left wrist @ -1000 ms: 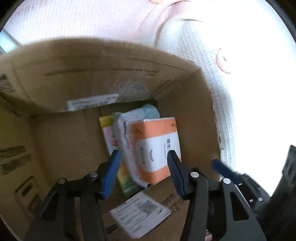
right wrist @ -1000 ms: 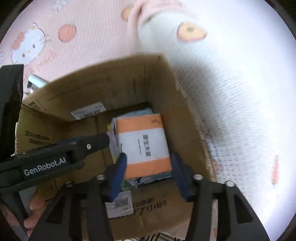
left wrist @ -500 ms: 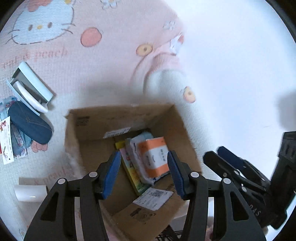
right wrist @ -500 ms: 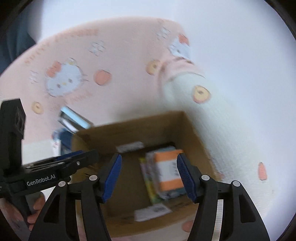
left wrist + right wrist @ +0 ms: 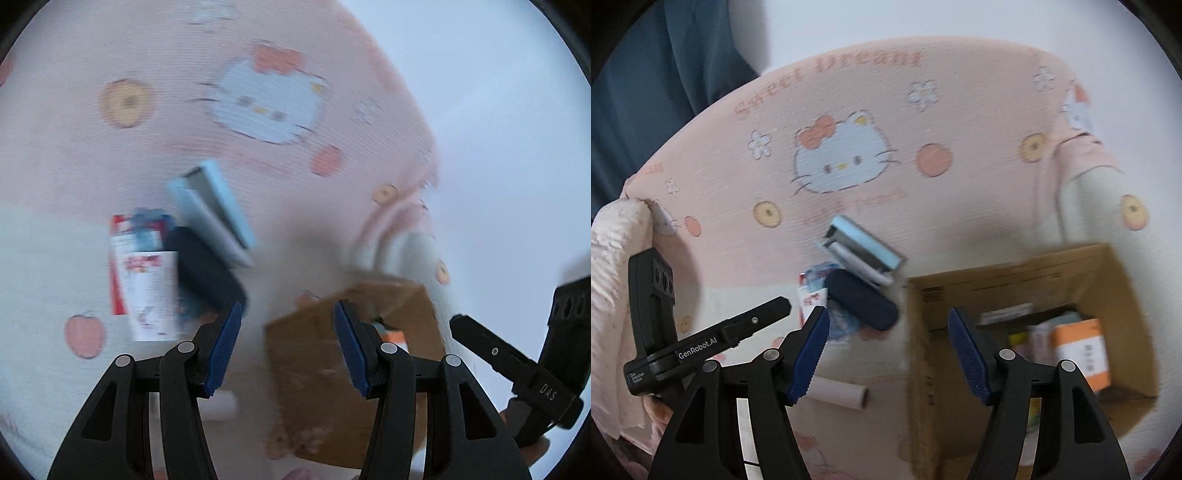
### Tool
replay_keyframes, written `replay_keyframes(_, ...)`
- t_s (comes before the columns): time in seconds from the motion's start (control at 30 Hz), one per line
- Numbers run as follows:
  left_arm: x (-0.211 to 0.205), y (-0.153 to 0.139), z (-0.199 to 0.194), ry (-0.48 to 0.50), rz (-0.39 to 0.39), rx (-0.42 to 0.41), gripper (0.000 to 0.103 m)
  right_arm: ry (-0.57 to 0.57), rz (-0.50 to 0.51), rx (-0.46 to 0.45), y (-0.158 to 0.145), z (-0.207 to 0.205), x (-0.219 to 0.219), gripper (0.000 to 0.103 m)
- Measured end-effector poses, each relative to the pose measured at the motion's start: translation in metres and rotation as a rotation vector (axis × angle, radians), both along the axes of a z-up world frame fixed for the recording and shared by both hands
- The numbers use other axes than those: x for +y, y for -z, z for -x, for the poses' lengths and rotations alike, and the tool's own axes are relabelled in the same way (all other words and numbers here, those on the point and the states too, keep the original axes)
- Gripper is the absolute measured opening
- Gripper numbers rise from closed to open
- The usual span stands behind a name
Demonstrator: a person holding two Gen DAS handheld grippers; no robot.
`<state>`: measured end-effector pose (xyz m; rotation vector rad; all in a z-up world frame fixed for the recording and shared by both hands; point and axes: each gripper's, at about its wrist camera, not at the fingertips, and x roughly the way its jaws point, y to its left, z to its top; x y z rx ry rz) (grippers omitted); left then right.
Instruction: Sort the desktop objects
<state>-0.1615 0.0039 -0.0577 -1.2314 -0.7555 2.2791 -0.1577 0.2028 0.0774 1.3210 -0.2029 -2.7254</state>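
I am holding the right gripper (image 5: pixel 888 350) with its blue-padded jaws standing wide apart; they have just been opening, and nothing is lying between them. I am holding the left gripper (image 5: pixel 286 347) with its jaws apart as well, and it is carrying nothing.

I am taking the open brown cardboard box (image 5: pixel 1008 280) as the landmark. Inside it, an orange-and-white paper packet (image 5: pixel 1080 350) is lying against the far right corner, with other packets beside it that are too blurred to name. I am judging that a deposit step is finished and that I am now transiting toward the unsorted items.

To the left of the box, on the pink cartoon-print cloth (image 5: pixel 849 110), three items are lying in a cluster: a dark navy oval soft case (image 5: pixel 862 304) nearest the box, a pale blue open rectangular case (image 5: pixel 864 254) touching it on the far side, and a red-and-white printed flat packet (image 5: pixel 812 299) partly under the navy case. A pale cardboard tube (image 5: pixel 838 395) is lying apart from the cluster, nearer to me.

The next move is calling for one target selection. I am judging the navy case the clearest pick, since it is lying on top. The jaws are needing to straddle its narrow width, then close before lifting toward the box.
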Motion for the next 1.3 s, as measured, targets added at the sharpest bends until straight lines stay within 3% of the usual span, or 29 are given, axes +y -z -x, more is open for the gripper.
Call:
replay_keyframes(0.23,-0.035,0.022,0.011,-0.095,0.128,-0.002,0.057,-0.027,0.107,-0.070,0.035,0.031,-0.043,0.065)
replay_keyframes(0.43,-0.057,0.046,0.026,-0.088,0.046,-0.025,0.057,-0.023,0.112,-0.078,0.068,0.063,-0.072,0.065)
replay_keyframes(0.63,-0.057,0.064,0.068,-0.084,0.036,-0.055,0.057,0.027,0.237,-0.099,0.116,0.115,-0.077,0.065)
replay_keyframes(0.73,-0.050,0.073,0.090,-0.097,0.045,-0.033,0.057,0.103,0.275,-0.137,0.142,0.139,-0.069,0.065)
replay_keyframes(0.9,-0.036,0.094,0.125,-0.111,0.021,-0.076,0.057,0.238,0.345,-0.229,0.175,0.158,-0.043,0.065)
replay_keyframes(0.97,-0.027,0.102,0.136,-0.103,0.031,-0.093,0.057,0.252,0.383,-0.232,0.181,0.157,-0.042,0.065)
replay_keyframes(1.1,-0.020,0.112,0.145,-0.087,0.067,-0.105,0.057,0.294,0.362,-0.190,0.184,0.161,-0.039,0.065)
replay_keyframes(1.3,-0.034,0.123,0.149,-0.109,0.010,-0.122,0.057,0.387,0.395,-0.102,0.183,0.165,-0.034,0.066)
